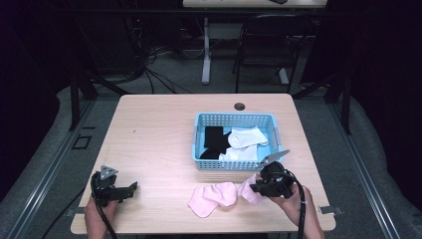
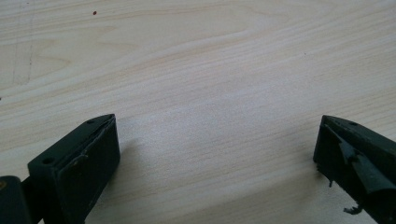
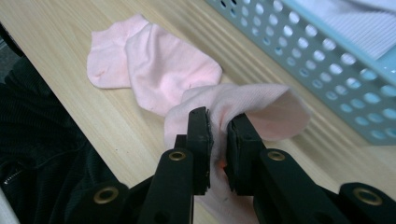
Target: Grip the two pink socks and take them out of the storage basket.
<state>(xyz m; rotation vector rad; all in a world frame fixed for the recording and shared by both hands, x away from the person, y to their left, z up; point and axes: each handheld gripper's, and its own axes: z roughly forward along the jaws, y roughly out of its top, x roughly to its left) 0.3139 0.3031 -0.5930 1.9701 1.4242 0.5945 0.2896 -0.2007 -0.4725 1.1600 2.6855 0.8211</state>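
Observation:
Two pink socks lie near the table's front edge. One pink sock [image 1: 215,198] [image 3: 154,65] rests flat on the wood. The second pink sock [image 1: 247,190] [image 3: 261,105] is pinched at its folded edge by my right gripper [image 1: 258,187] [image 3: 218,133], which is shut on it, low over the table beside the basket. My left gripper [image 1: 130,188] [image 2: 217,154] rests at the front left with its jaws wide open over bare wood and nothing between them.
A light blue perforated basket [image 1: 201,135] [image 3: 327,60] sits right of centre, holding black and white socks. A round cable hole [image 1: 239,106] is near the far edge. A dark chair [image 1: 271,45] stands beyond the table.

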